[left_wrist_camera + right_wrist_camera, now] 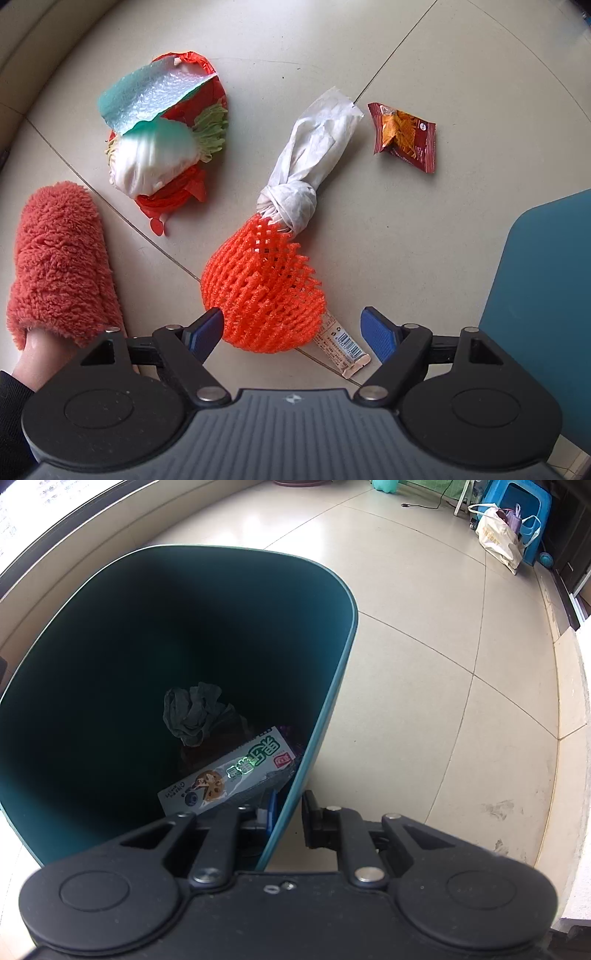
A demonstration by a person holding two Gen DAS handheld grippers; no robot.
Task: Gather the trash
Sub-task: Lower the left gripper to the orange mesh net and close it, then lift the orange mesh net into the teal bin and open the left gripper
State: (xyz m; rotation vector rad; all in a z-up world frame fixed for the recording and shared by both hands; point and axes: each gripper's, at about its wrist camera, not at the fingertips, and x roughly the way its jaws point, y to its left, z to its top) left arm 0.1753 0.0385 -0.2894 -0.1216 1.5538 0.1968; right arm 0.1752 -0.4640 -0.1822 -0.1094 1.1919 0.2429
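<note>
My left gripper (293, 334) points down at the tiled floor, jaws open wide. An orange foam net (262, 288) lies between and just ahead of its blue fingers (205, 330), with no pad pressing it. A knotted white tissue (314, 158) joins the net's far end. A small barcoded wrapper (341, 345) pokes out from under the net. Farther off lie a red snack packet (404, 136) and a heap of teal bubble wrap, white plastic and red bag (166, 136). My right gripper (288, 814) is shut on the rim of the teal bin (332, 686), which holds a biscuit box (229, 771) and crumpled paper (195, 712).
A foot in a fuzzy coral slipper (61, 258) stands left of the net. The bin's teal wall (543, 295) rises at the right of the left wrist view. Far across the floor stand a blue stool (517, 498) and a white tote bag (496, 537).
</note>
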